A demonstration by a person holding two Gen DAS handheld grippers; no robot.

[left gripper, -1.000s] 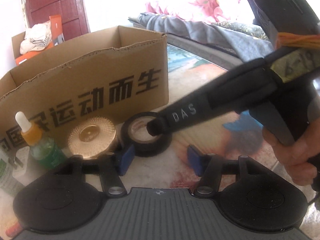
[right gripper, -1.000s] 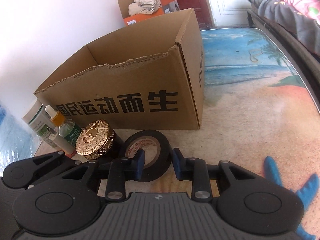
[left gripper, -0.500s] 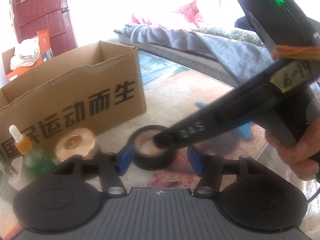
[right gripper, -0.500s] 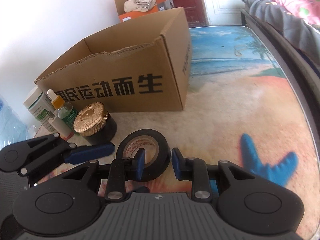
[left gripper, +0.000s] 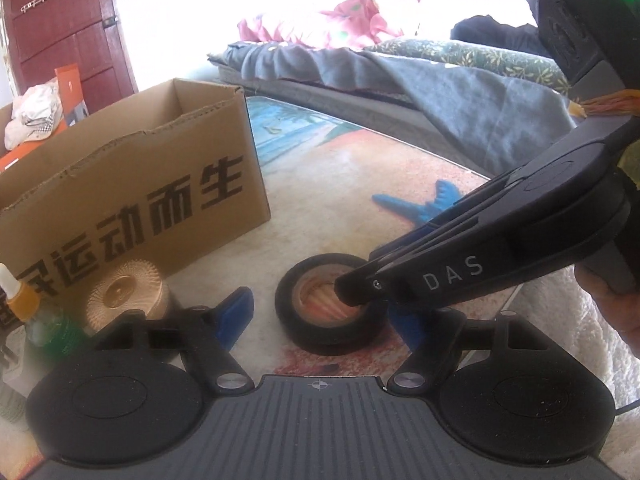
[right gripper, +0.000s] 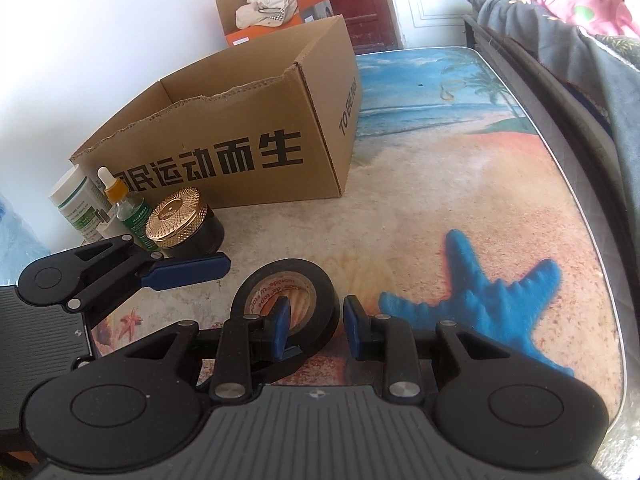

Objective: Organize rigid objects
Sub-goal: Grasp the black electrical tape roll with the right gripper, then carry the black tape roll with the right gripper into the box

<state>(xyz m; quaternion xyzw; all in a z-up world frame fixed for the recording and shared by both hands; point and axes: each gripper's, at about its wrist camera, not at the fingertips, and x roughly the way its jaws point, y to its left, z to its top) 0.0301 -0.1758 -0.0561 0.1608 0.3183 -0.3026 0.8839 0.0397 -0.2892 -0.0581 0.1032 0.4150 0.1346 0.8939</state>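
A black tape roll [left gripper: 320, 316] [right gripper: 286, 300] lies flat on the beach-print table. My right gripper [right gripper: 314, 320] is open, its left finger inside the roll's hole and its right finger outside the rim, straddling the roll's right wall. In the left wrist view the right gripper's arm [left gripper: 460, 272] reaches onto the roll. My left gripper [left gripper: 324, 316] is open around the roll; its blue finger [right gripper: 188, 270] shows left of the roll. An open cardboard box [left gripper: 132, 184] [right gripper: 248, 136] stands behind.
A gold-lidded black jar [right gripper: 182, 222] [left gripper: 124, 296], a green dropper bottle [right gripper: 124, 204] and a white bottle [right gripper: 76, 208] stand left of the roll by the box front. A bed with bedding [left gripper: 400, 68] borders the table's right side.
The tape roll has slid right and toward the front, away from the jar and the box, with my right gripper still straddling its wall. My left gripper followed and stays open.
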